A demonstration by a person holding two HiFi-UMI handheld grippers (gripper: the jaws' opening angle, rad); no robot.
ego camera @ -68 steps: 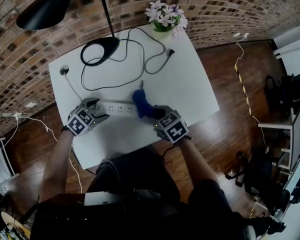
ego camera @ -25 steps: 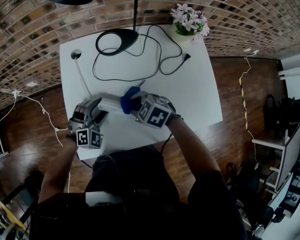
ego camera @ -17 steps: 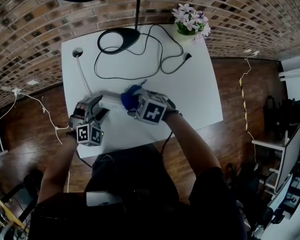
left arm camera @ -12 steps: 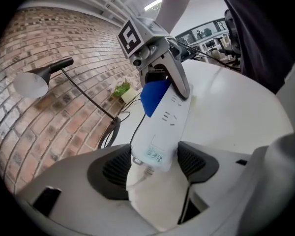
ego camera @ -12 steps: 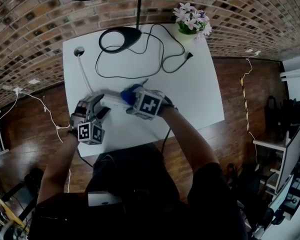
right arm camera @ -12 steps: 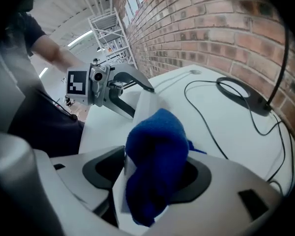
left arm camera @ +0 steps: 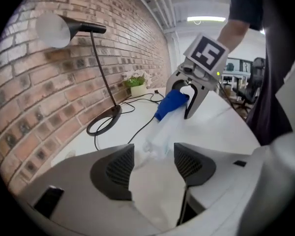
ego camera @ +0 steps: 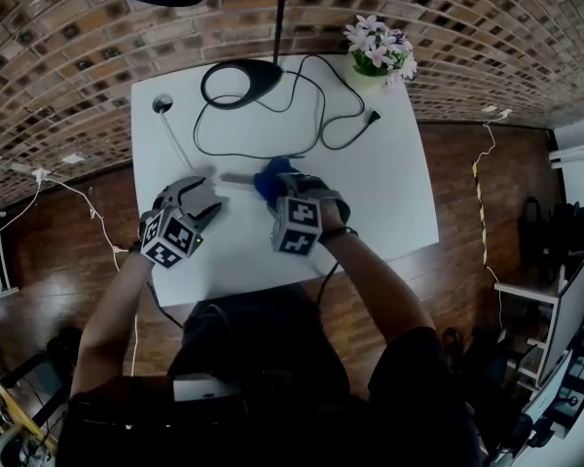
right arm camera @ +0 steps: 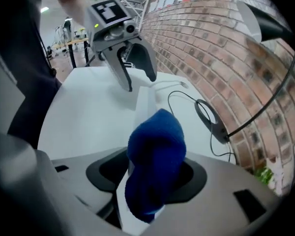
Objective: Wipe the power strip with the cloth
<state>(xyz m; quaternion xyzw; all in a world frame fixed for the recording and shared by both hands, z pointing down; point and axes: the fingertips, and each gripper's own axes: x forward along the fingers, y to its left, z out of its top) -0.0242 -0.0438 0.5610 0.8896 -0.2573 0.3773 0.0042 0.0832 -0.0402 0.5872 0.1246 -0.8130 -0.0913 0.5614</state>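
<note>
Head view: wiping looks under way on a white tabletop (ego camera: 389, 193), where the power strip (ego camera: 236, 177) lies crosswise near the person, held from both ends. At its 9 o'clock end sits the left gripper (ego camera: 190, 200). Its jaws have just been closing, and the left gripper view shows the strip's white body filling the gap between the pads, so it appears clamped on that end as an anchor. At the 3 o'clock side the right gripper (ego camera: 292, 185) points steeply down. Its jaws have also just been closing, and they are pinched on the blue cloth (ego camera: 271, 177), which bunches up between them and sits on top of the strip. A short bare stretch of strip shows between the two grippers. A black lamp base (ego camera: 241, 81) and a loose black cord (ego camera: 311, 115) lie at 12 o'clock from the strip, and a pot of flowers (ego camera: 378, 49) stands at the 1 o'clock corner.

By these frames the setup is done: the strip is steadied and the cloth is gripped and in contact. How much surface has been wiped cannot be told, since no dirt or streak is visible. What likely remains is drawing the cloth along the bare stretch toward 9 o'clock, then letting go of both.
</note>
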